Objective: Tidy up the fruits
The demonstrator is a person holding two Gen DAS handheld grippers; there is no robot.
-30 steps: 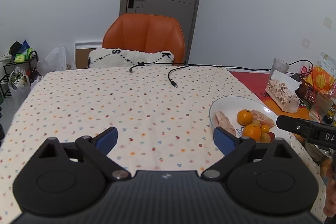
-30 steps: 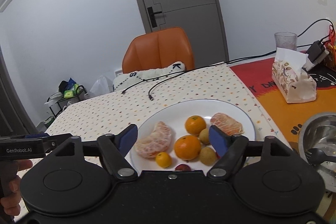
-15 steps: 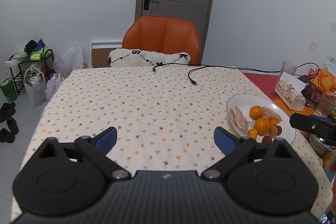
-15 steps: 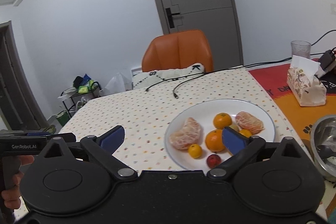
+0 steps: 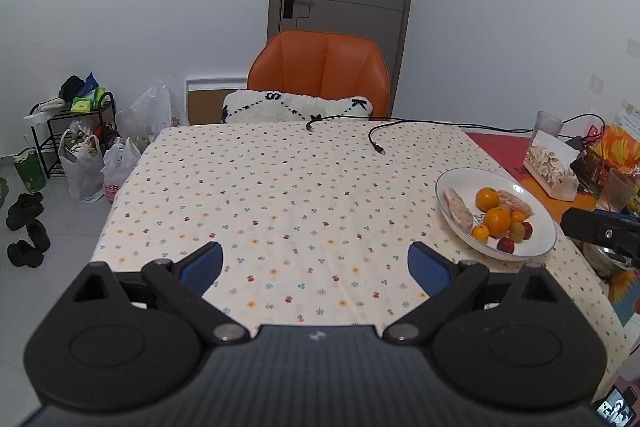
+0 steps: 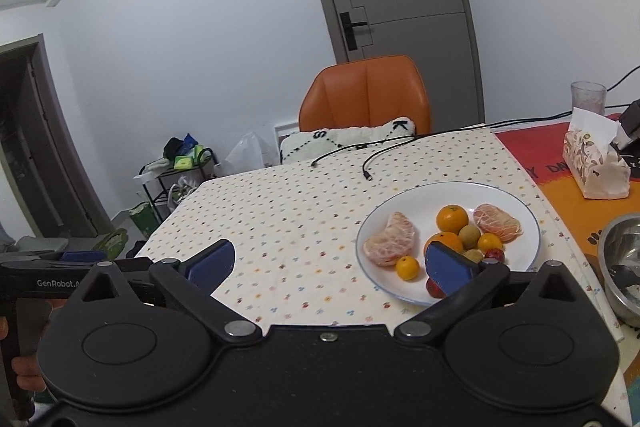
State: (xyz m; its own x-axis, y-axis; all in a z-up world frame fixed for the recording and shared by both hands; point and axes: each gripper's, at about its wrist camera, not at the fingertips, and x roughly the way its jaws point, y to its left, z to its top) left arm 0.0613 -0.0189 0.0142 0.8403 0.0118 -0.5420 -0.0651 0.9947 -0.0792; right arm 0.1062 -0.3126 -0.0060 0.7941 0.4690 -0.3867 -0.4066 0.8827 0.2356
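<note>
Above the near edge of the table, the right gripper (image 6: 328, 263) has just spread wide – nothing between its blue pads. The left gripper (image 5: 316, 263) is spread and empty too, likely because the fruits (image 6: 452, 235) sit gathered on the white plate (image 6: 524, 223). Only the right view shows the metal bowl (image 6: 620, 267) beside it – the left view shows shoes (image 5: 26, 227) on the floor.

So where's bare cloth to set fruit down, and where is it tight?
The dotted cloth is bare from its left edge across to the plate, with only two cable ends near the chair. Right of the plate it is crowded: tissue pack, steel bowl, glass.
</note>
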